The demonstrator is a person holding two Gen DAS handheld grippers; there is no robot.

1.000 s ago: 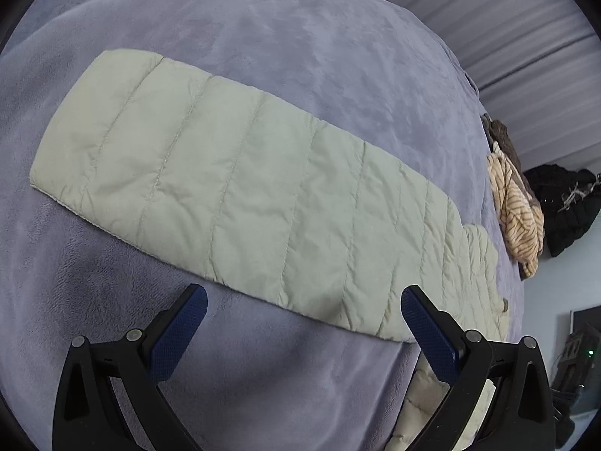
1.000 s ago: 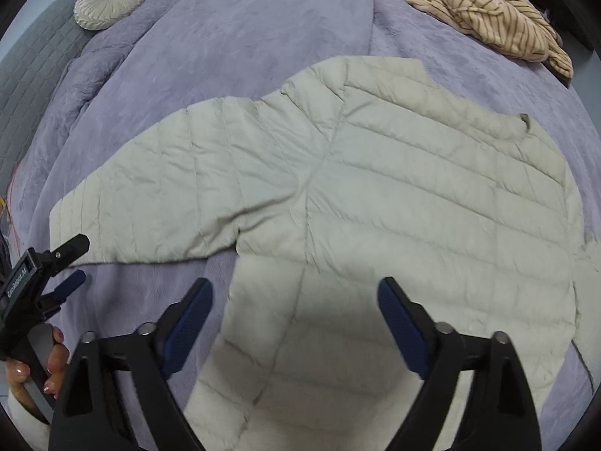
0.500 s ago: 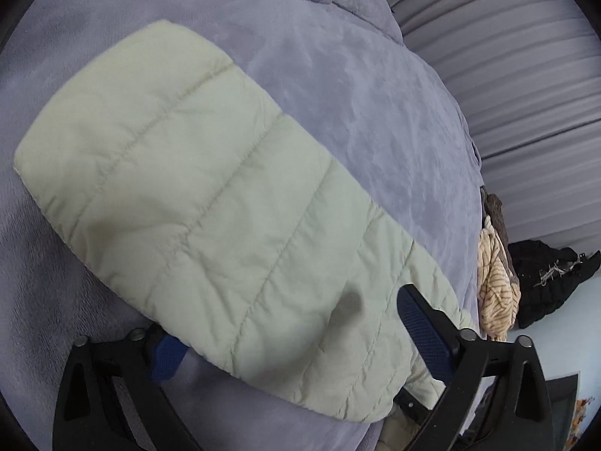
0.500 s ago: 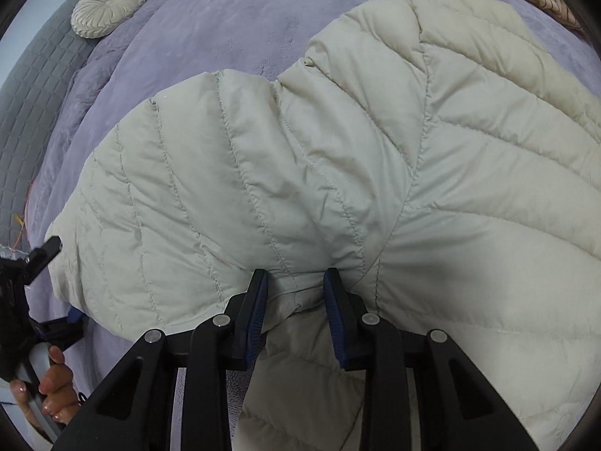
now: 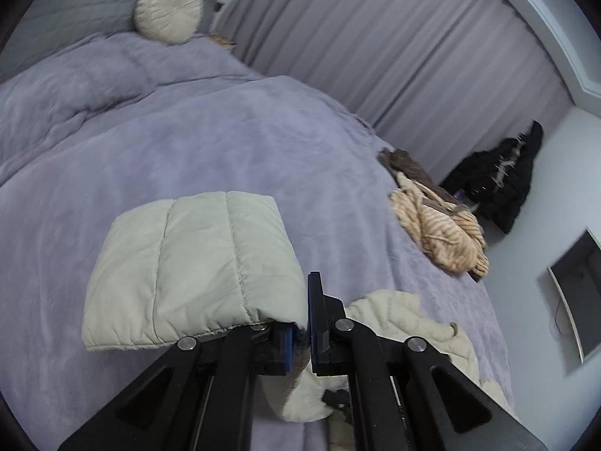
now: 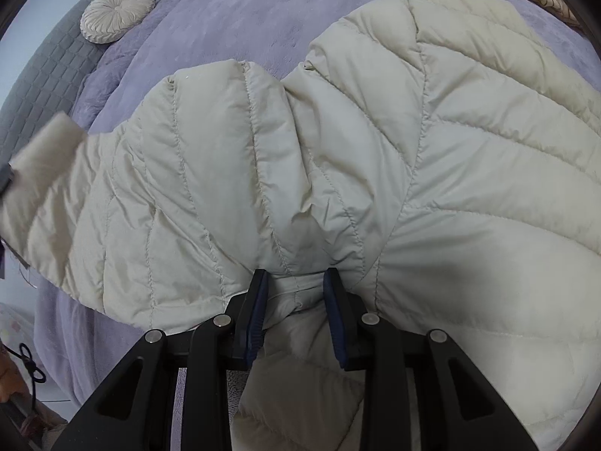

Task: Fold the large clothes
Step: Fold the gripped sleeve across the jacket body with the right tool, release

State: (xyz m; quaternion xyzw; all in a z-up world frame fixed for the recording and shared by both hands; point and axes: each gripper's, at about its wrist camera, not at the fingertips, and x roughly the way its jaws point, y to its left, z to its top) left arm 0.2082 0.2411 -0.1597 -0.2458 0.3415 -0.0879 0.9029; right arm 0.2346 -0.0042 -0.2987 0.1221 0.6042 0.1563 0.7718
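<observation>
A cream quilted puffer jacket lies on a purple bed cover. My left gripper is shut on the cuff end of the jacket's sleeve and holds it lifted above the bed. My right gripper is shut on a bunch of jacket fabric at the underarm, where sleeve meets body. The lifted sleeve end shows blurred at the left of the right wrist view. The jacket's body shows below the left gripper.
A round cream cushion sits at the grey headboard. A striped tan garment lies at the bed's far edge, with black clothing by the wall. Grey curtains hang behind the bed.
My left gripper closed on the sleeve's cuff end and lifted it off the bed, tilting up. My right gripper, first open over the jacket, closed on the underarm fabric and holds it.
</observation>
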